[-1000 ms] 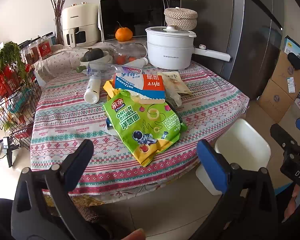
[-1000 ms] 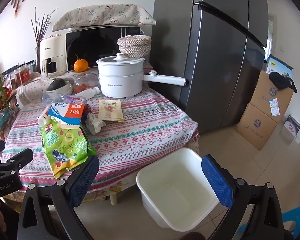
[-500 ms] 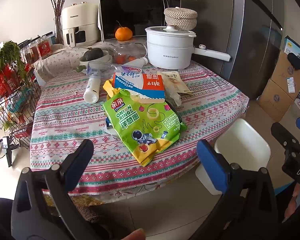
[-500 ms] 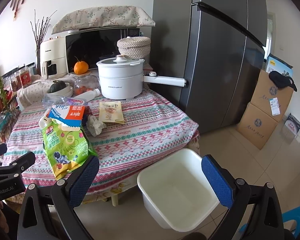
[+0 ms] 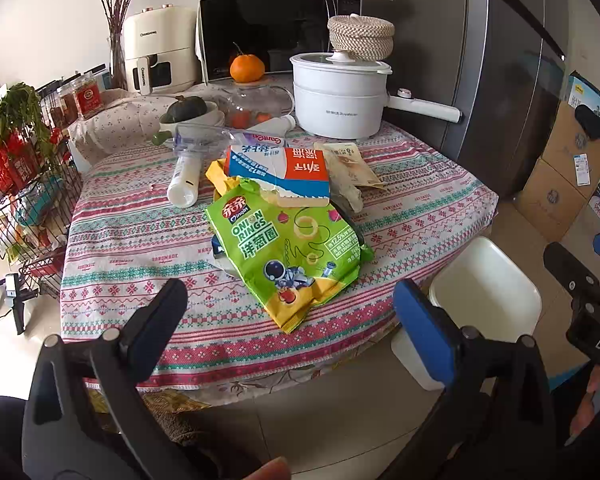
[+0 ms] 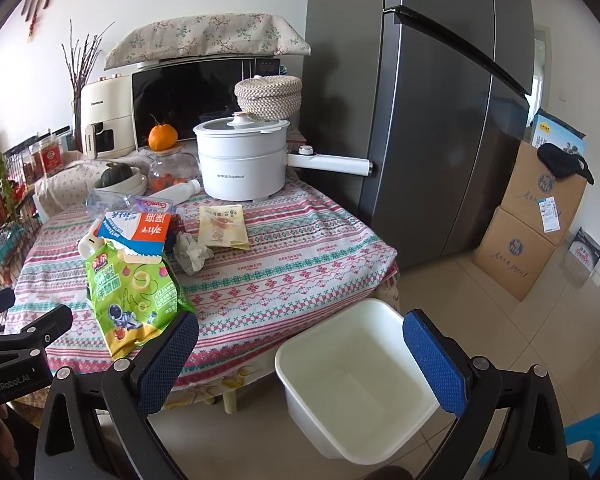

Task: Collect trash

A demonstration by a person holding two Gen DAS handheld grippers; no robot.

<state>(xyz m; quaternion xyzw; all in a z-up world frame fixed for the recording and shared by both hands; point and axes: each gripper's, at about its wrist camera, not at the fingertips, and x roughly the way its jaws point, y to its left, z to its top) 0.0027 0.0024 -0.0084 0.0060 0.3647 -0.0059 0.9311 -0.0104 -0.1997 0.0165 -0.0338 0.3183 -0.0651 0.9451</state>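
A pile of trash lies on the patterned tablecloth (image 5: 140, 248): a green onion-rings bag (image 5: 292, 252) (image 6: 134, 300), a blue, white and orange carton (image 5: 278, 168) (image 6: 136, 232), a beige packet (image 5: 350, 162) (image 6: 222, 226), a crumpled tissue (image 6: 190, 252), a white bottle (image 5: 186, 178) and clear plastic packaging (image 5: 200, 136). A white empty bin (image 6: 352, 376) (image 5: 486, 292) stands on the floor at the table's front right corner. My left gripper (image 5: 290, 320) is open, short of the table's front edge. My right gripper (image 6: 300, 356) is open above the bin's near side.
At the back of the table stand a white electric pot (image 5: 338, 96), a woven basket (image 5: 360, 38), a microwave (image 5: 272, 36), an air fryer (image 5: 156, 54), an orange (image 5: 247, 68) and a bowl with a squash (image 5: 190, 114). A wire rack (image 5: 16, 200) stands left, a grey fridge (image 6: 440, 112) and cardboard boxes (image 6: 532, 220) right.
The right wrist view has drifted slightly; the table and bin sit a little differently in frame. The left gripper has barely moved. Both grippers stay open.
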